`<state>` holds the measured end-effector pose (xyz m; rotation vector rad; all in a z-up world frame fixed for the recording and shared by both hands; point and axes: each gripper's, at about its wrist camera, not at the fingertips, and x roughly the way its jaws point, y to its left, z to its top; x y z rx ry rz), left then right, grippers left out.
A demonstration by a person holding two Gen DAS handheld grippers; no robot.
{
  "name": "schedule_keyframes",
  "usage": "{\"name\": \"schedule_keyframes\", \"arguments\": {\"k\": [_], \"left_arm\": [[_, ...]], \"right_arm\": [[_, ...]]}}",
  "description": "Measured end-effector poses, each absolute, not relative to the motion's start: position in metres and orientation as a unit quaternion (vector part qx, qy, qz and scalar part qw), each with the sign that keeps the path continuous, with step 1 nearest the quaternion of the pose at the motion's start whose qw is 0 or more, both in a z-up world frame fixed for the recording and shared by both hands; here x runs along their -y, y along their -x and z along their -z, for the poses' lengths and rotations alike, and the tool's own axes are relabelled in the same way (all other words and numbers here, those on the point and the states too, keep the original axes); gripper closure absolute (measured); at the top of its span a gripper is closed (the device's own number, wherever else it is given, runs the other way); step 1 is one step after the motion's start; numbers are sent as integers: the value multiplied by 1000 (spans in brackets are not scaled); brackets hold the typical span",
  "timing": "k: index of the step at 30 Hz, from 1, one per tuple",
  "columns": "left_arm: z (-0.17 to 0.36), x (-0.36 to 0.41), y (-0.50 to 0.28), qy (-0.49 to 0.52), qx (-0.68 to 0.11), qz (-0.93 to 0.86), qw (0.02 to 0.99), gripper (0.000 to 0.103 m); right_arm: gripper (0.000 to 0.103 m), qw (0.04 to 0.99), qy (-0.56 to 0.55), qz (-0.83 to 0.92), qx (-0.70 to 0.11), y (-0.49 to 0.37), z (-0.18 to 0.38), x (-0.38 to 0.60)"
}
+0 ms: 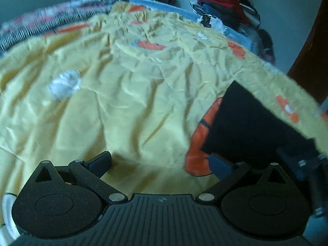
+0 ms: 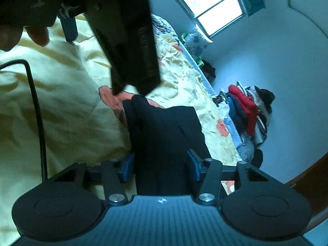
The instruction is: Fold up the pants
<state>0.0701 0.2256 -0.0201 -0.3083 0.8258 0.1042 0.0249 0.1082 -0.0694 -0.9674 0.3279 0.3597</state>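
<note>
Two tongs in play, only one on the cloth. The right tongs (image 2: 161,167) straddle the near end of the dark folded fabric pants (image 2: 164,131), blue pads on either side of the bundle and seemingly touching it, so I read it as grasped, though the squeeze itself is hard to confirm in the dim light. The pants run straight ahead from those tongs, long axis pointing away along the fingers, lying on the crumpled yellow bedsheet with orange patches (image 2: 67,106). The left tongs (image 1: 162,164) stand wide apart with nothing between them; from there the pants (image 1: 246,127) sit ahead and to the right, near the right fingertip but not touching. Right hand is clearly the nearer one. Judgement: the next fold turns on carrying the near end forward over the far end, with the left tongs free to pin the far part.
</note>
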Motion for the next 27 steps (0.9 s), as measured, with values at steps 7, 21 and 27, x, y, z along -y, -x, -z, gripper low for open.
{"name": "schedule_keyframes", "arguments": {"k": [7, 21, 27], "left_arm": [[27, -242, -93, 292, -422, 50, 857, 1], [56, -194, -175, 436, -435, 176, 768, 10], [61, -186, -187, 401, -455, 142, 782, 71]], "right_arm": [[76, 850, 467, -186, -156, -44, 74, -119], [90, 920, 153, -285, -220, -61, -3, -27], [90, 925, 106, -280, -234, -63, -33, 12]]}}
